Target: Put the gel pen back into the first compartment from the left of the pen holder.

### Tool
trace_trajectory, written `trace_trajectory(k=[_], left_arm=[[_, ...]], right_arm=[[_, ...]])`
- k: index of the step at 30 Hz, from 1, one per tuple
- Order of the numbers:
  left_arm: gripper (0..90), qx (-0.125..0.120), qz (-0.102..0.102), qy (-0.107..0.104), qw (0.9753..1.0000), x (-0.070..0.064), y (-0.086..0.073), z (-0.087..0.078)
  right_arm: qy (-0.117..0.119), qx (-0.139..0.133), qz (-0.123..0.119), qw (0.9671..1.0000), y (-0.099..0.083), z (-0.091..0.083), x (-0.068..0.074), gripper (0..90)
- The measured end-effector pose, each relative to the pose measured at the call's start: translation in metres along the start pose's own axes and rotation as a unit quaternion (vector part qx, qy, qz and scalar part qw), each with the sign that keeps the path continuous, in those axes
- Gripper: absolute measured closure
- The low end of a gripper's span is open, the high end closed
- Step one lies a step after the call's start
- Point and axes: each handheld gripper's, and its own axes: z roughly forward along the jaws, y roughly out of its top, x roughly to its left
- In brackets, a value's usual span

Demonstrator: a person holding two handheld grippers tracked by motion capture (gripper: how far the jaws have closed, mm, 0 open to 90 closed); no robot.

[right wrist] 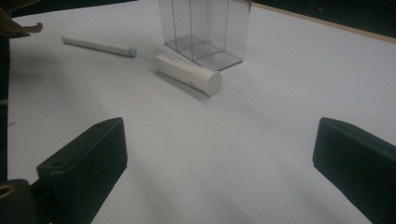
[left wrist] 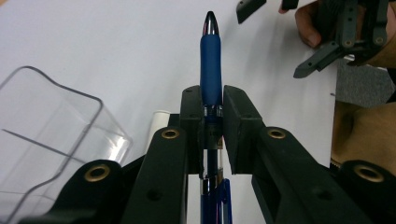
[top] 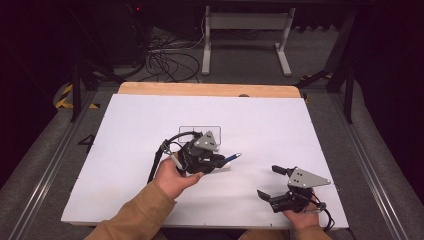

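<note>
A blue pen sat clamped between the jaws of your left gripper, tip pointing right, above the middle of the white table. A clear plastic box stood just beyond it, with a white cylinder lying nearby. Your right gripper rested near the right edge, jaws wide apart, holding nothing.

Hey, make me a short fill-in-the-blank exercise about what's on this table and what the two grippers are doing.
1. The left gripper is shut on a blue ____.
2. The jaws of the right gripper stand ____ with nothing between them.
3. The container on the white table is made of clear ____.
4. The white cylinder lies ____ the container.

Missing words: pen; open; plastic; beside
</note>
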Motion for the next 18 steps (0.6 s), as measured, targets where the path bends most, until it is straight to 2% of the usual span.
trace_trajectory(k=[10, 18], left_arm=[[79.3, -0.034, -0.022, 0.019, 0.9990, 0.020, 0.000, -0.015], [79.2, -0.056, -0.027, 0.040, 0.9972, 0.030, 0.001, -0.022]], right_arm=[[0.000, 0.000, 0.001, 1.0000, 0.000, 0.000, 0.000, 3.7], [0.000, 0.000, 0.001, 1.0000, 0.000, 0.000, 0.000, 3.7]])
